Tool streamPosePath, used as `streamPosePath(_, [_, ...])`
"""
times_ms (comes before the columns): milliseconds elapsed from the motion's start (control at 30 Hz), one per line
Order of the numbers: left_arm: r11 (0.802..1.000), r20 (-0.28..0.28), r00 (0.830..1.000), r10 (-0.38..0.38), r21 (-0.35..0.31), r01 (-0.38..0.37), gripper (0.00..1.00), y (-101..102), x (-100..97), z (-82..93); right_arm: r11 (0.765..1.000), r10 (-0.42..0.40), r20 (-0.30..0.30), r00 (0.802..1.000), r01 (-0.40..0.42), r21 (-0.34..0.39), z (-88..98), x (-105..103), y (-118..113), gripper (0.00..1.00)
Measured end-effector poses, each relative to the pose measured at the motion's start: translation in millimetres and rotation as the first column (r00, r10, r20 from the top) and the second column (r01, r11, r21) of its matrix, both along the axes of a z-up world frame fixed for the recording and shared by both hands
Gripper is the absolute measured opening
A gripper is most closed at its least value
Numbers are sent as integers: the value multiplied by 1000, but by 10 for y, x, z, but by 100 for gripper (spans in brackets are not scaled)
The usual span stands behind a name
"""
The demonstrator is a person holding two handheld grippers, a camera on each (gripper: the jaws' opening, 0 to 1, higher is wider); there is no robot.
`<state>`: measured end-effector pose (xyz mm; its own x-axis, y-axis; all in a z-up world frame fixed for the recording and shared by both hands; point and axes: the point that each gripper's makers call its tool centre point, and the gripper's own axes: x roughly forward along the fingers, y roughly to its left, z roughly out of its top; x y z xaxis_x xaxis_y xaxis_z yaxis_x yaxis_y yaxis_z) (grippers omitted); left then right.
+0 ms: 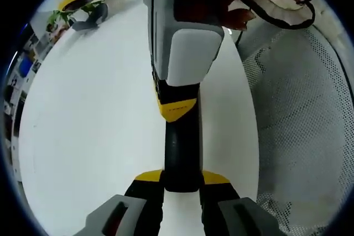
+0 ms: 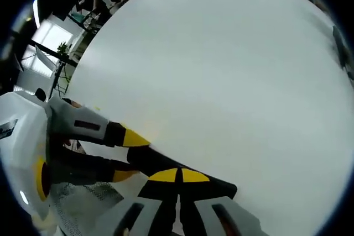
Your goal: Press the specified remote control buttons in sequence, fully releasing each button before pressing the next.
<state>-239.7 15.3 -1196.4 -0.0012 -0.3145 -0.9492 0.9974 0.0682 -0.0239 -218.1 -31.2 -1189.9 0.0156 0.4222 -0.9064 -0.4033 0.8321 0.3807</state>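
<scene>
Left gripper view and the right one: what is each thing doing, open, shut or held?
black remote: held at one end between the left tongs.
left tongs: shut on the black remote.
right tongs: shut, tips down on the black remote, seemingly pressing it.

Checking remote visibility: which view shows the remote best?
Left gripper view: the black remote is held lengthwise by the left gripper. Right gripper view shows a sliver of it under the right gripper.
</scene>
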Motion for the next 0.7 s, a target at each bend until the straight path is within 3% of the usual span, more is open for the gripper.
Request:
streamPosePath(200, [1000, -1, 1000, 0, 5, 0, 24, -4, 5, 0, 1000, -7, -24, 1000, 7, 5, 2, 0, 0, 0])
streamPosePath(467, [1000, -2, 1000, 11, 4, -11, 24, -3, 8, 3, 1000, 3, -1, 1000, -3, 15, 23, -13, 0, 0])
streamPosePath(700, [999, -7, 1000, 7, 53, -6, 24, -15, 14, -3, 998, -13, -21, 1000, 14, 60, 41, -13, -11, 0])
